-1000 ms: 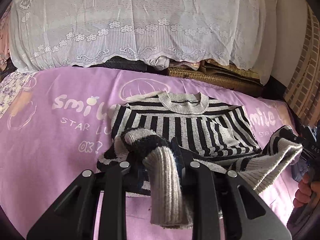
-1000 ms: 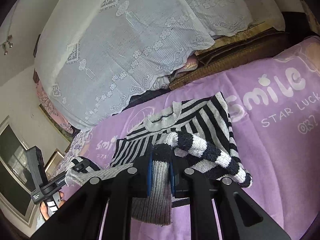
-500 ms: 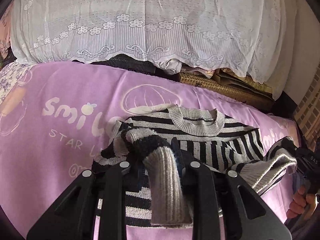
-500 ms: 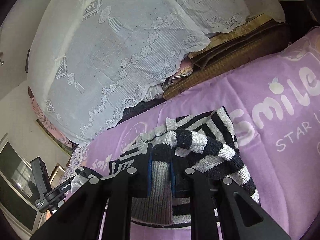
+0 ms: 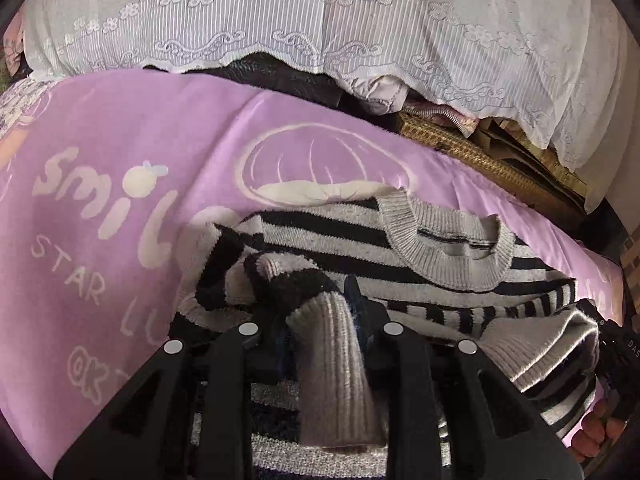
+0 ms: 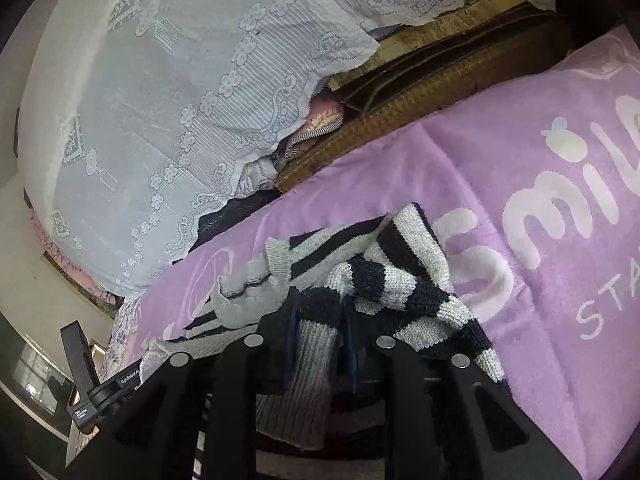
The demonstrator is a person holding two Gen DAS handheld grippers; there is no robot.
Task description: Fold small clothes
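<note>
Since a moment ago I have carried both sleeve cuffs forward and down over the striped sweater (image 5: 400, 264), so its body is now bunched shorter on the purple blanket (image 5: 120, 128). My left gripper (image 5: 320, 312) has a grey ribbed cuff (image 5: 332, 360) between its jaws, which are opening. My right gripper (image 6: 320, 320) likewise, jaws opening around the other cuff (image 6: 308, 368). Bare blanket lies left and right; the lace-covered pile (image 5: 320, 20) borders the far edge.
</note>
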